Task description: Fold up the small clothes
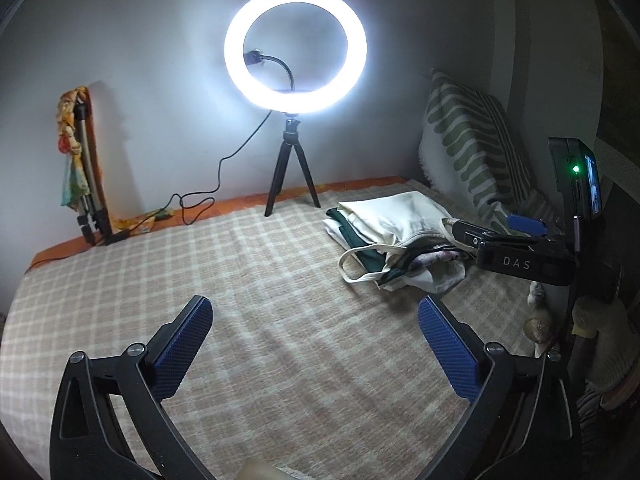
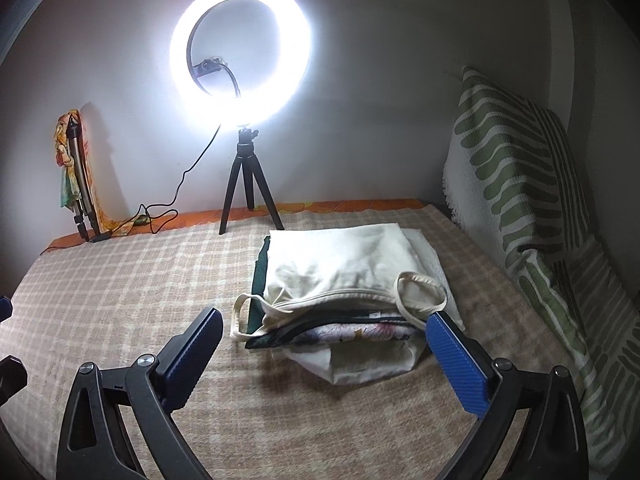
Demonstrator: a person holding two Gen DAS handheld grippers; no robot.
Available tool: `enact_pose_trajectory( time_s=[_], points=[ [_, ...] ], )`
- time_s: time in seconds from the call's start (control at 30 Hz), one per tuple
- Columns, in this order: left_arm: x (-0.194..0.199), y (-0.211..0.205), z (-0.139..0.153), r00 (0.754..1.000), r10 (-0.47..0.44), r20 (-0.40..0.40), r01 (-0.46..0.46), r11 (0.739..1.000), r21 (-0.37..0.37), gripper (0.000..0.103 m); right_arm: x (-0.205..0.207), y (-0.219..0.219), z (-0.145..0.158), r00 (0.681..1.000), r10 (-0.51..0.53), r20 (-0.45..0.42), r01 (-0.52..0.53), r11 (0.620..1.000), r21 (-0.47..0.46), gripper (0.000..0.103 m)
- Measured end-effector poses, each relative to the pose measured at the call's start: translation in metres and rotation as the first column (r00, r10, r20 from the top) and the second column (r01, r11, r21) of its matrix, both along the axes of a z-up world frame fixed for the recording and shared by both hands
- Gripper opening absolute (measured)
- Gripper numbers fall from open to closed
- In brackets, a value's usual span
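A stack of folded small clothes (image 2: 340,276) lies on the checked bed cover (image 2: 120,280), a cream strappy top uppermost, with dark green and floral pieces under it. My right gripper (image 2: 324,336) is open and empty, its blue pads (image 2: 456,360) just in front of the stack's near edge. In the left wrist view the stack (image 1: 396,220) lies at the right, with the right gripper's body (image 1: 520,260) beside it. My left gripper (image 1: 316,324) is open and empty above bare checked cover (image 1: 260,280).
A lit ring light on a small black tripod (image 1: 294,172) stands at the back by the wall, its cable trailing left. A folded tripod with a colourful cloth (image 1: 84,168) leans at back left. A green-striped pillow (image 2: 516,168) stands along the right side.
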State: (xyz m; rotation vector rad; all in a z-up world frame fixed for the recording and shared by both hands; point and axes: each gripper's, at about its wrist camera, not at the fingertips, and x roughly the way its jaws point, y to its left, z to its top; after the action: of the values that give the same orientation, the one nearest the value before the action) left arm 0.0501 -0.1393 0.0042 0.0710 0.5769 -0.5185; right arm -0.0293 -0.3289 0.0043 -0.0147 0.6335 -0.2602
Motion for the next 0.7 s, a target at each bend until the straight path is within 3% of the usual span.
enact_pose_trajectory(
  time_s=[0.13, 0.33, 0.7],
  points=[
    [-0.01, 0.005, -0.007, 0.998, -0.022, 0.055, 0.021, 1.0, 0.017, 0.102, -0.005, 0.007, -0.006, 1.0, -0.02, 0.013, 0.02, 1.0, -0.005, 0.103],
    [-0.005, 0.006, -0.024, 0.999, -0.03, -0.019, 0.03, 0.999, 0.034, 0.102, -0.006, 0.009, -0.012, 0.998, -0.053, 0.03, 0.052, 0.998, 0.023, 0.103],
    [-0.004, 0.012, -0.028, 0.999, 0.018, -0.036, -0.017, 0.999, 0.044, 0.102, -0.008, 0.021, -0.013, 0.997, -0.049, 0.056, 0.049, 0.999, 0.011, 0.103]
  ],
)
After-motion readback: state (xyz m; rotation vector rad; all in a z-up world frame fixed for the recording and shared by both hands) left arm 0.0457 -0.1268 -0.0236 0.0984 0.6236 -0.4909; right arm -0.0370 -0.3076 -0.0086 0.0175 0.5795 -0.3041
